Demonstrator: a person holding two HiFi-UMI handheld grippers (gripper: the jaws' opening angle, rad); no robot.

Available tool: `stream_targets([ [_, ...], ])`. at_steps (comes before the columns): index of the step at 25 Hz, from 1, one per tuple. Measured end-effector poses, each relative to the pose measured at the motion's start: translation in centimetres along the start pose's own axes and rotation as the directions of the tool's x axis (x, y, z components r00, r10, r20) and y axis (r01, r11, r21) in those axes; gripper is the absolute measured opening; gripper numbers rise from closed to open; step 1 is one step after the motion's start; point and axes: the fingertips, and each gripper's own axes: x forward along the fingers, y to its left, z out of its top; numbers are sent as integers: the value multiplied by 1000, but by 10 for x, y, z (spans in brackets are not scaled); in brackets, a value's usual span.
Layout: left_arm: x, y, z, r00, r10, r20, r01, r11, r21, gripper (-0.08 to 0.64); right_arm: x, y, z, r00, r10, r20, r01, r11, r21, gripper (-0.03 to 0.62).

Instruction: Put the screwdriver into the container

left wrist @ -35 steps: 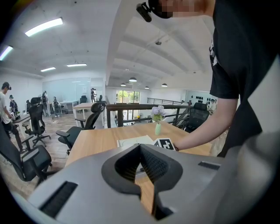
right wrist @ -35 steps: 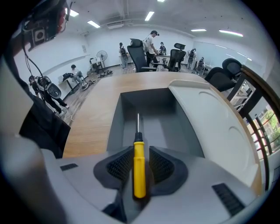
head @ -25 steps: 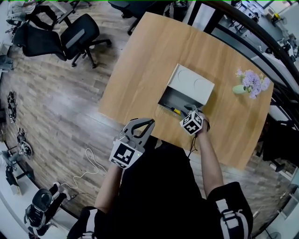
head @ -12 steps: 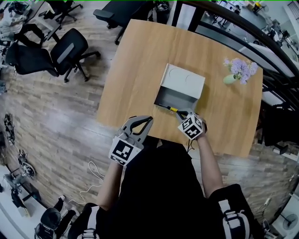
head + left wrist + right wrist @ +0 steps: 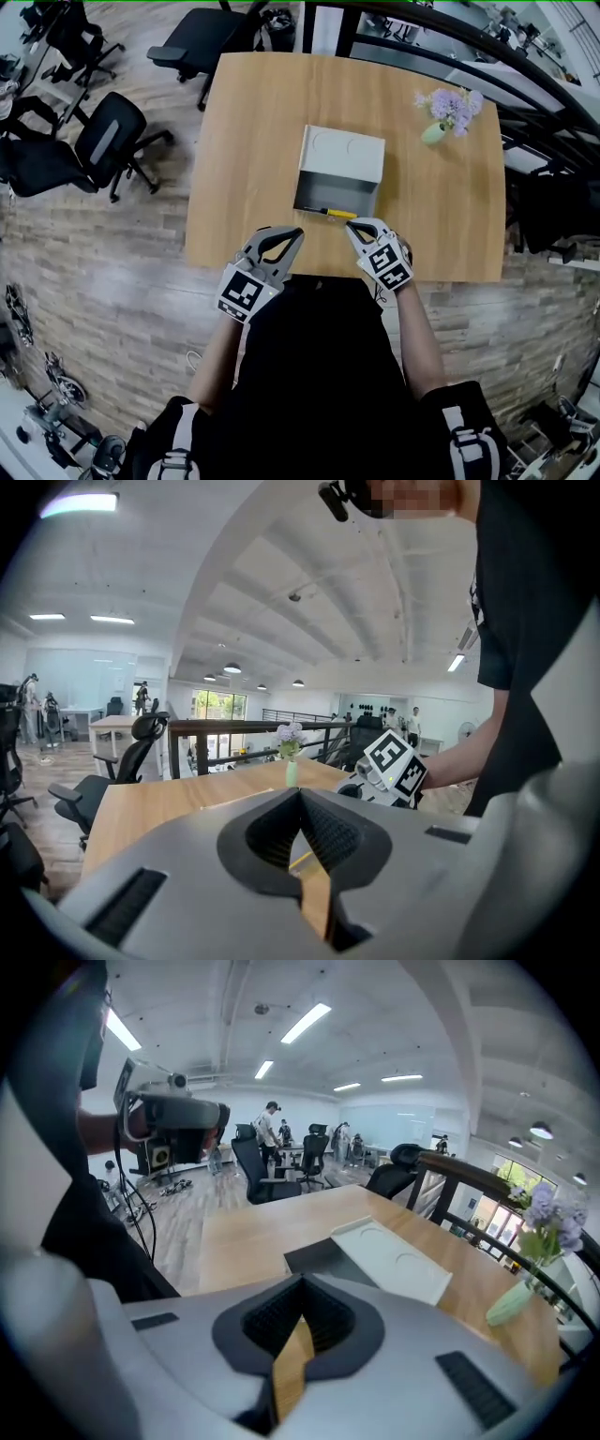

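Screwdriver (image 5: 330,213) lies crosswise along container (image 5: 342,157) near edge, just ahead of right hand-held gripper (image 5: 356,226). Left hand-held gripper (image 5: 294,232) sits farther off. Both are clenched and empty.

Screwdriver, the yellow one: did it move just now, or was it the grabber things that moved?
The right gripper drew back from the container toward the person, jaws together and empty. The screwdriver, which was at its tips before, now lies free along the container's near edge. The left gripper stayed shut near the table's front edge. The container and the flower vase kept their places.
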Motion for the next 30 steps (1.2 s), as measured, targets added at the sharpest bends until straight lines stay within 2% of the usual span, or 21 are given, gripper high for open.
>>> stream_targets([
  [5,17,-8,8,998,-60,16,60,998,26,23,-28,-6,7,996,-53,74,47,996,77,25],
  [8,25,-14,16,996,-87,23,86,995,47,22,-37,-12,5,994,-75,85,66,992,104,25],
  [17,17,-8,11,993,-117,13,116,992,46,23,-46,-7,29,982,-119,147,106,990,91,25],
  [30,6,5,12,995,-97,25,96,995,37,22,-44,0,48,980,-112,162,105,993,55,25],
])
